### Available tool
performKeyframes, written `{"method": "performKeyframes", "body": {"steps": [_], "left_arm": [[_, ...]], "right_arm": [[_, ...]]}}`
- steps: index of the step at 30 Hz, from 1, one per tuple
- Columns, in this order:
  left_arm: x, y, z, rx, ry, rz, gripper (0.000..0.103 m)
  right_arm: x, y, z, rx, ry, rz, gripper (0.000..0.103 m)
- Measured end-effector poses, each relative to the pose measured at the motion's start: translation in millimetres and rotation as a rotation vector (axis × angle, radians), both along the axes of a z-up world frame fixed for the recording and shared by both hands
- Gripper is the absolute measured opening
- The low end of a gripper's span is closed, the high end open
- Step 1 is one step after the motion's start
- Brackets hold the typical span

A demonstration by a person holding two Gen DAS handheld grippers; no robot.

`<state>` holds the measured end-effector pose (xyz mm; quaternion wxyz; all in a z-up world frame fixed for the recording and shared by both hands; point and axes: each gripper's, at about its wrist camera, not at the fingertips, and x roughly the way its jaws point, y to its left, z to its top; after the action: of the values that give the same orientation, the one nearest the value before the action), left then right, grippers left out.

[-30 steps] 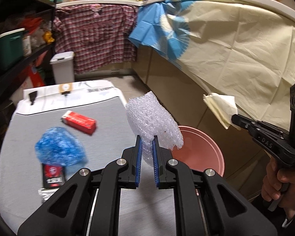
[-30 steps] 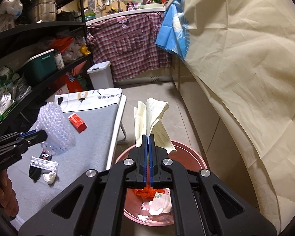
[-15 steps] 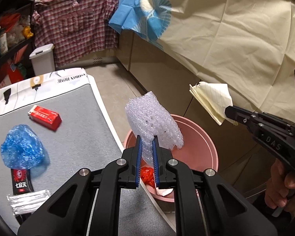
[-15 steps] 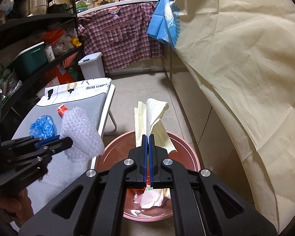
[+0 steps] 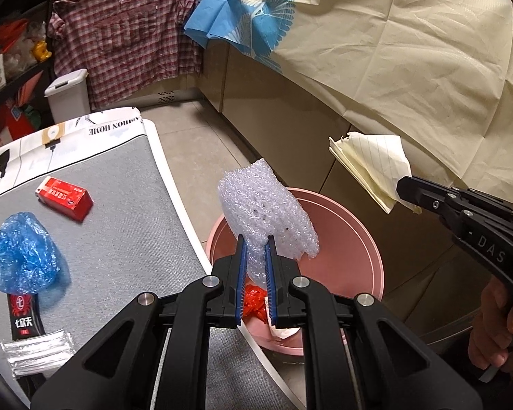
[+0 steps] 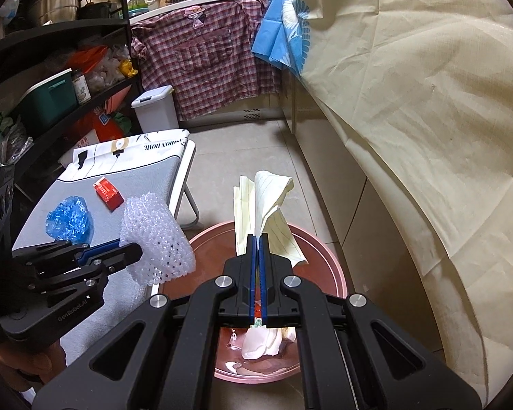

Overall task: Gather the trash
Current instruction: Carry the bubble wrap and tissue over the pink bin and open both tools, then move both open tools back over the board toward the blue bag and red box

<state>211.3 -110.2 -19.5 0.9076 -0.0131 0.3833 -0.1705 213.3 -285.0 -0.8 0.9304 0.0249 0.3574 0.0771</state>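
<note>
My left gripper (image 5: 255, 239) is shut on a piece of white bubble wrap (image 5: 266, 212) and holds it over the near rim of the pink bin (image 5: 352, 239). My right gripper (image 6: 259, 237) is shut on a folded sheet of lined yellow paper (image 6: 266, 205) above the same bin (image 6: 325, 249). The bin holds red and white scraps (image 5: 254, 302). On the grey table (image 5: 119, 239) lie a red box (image 5: 65, 198), a blue plastic bag (image 5: 22, 253), a black sachet (image 5: 24, 317) and a clear wrapper (image 5: 37, 348).
A cream cloth (image 5: 410, 51) drapes over the counter on the right. A white lidded bin (image 5: 68, 94) stands on the floor behind the table. Dark shelves (image 6: 51, 68) run along the left. A plaid shirt (image 6: 201, 58) hangs at the back.
My left gripper has carried the bubble wrap to the right, from over the table to over the bin's rim. My right gripper stays over the bin, holding the paper.
</note>
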Motion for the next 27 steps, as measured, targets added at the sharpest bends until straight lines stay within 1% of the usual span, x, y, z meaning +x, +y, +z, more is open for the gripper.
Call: {"method": "performKeyframes", "body": {"steps": [2, 3, 4, 5, 6, 7, 8, 18, 24, 27], "left_arm": [[0.4, -2.3, -0.9, 0.005, 0.005, -0.010, 0.012], [0.3, -3.0, -1.2, 0.008, 0.006, -0.014, 0.021], [0.2, -3.5, -1.1, 0.009, 0.007, -0.018, 0.026], [0.2, -3.1, -0.2, 0.007, 0.003, -0.016, 0.035], [-0.9, -1.3, 1.3, 0.001, -0.004, -0.011, 0.037], [-1.0, 0.4, 2.2, -0.006, -0.004, -0.012, 0.037], [-1.0, 1.4, 2.7, -0.011, -0.003, -0.012, 0.037], [-10.6, 16.7, 12.3, -0.029, -0.024, 0.000, 0.037], [-19.4, 44.8, 29.3, -0.054, -0.056, 0.038, 0.037], [-23.4, 65.0, 39.7, -0.063, -0.071, 0.073, 0.037]], "right_arm": [[-0.1, 0.3, -1.7, -0.006, 0.007, -0.003, 0.006], [1.7, 1.2, -2.7, -0.011, 0.017, -0.003, 0.006], [3.6, 1.2, -5.1, -0.018, 0.030, -0.008, 0.007], [5.0, 1.0, -6.8, -0.020, 0.041, -0.012, 0.013], [5.4, 0.6, -7.9, -0.019, 0.046, -0.015, 0.019], [5.1, 0.0, -7.8, -0.015, 0.045, -0.021, 0.030], [4.2, -1.4, -7.3, -0.013, 0.040, -0.025, 0.036], [0.0, 1.1, -4.4, -0.019, 0.017, -0.016, 0.037], [-6.1, 9.5, 0.6, -0.026, -0.014, 0.002, 0.037], [-7.9, 16.7, 3.9, -0.025, -0.027, 0.015, 0.037]]}}
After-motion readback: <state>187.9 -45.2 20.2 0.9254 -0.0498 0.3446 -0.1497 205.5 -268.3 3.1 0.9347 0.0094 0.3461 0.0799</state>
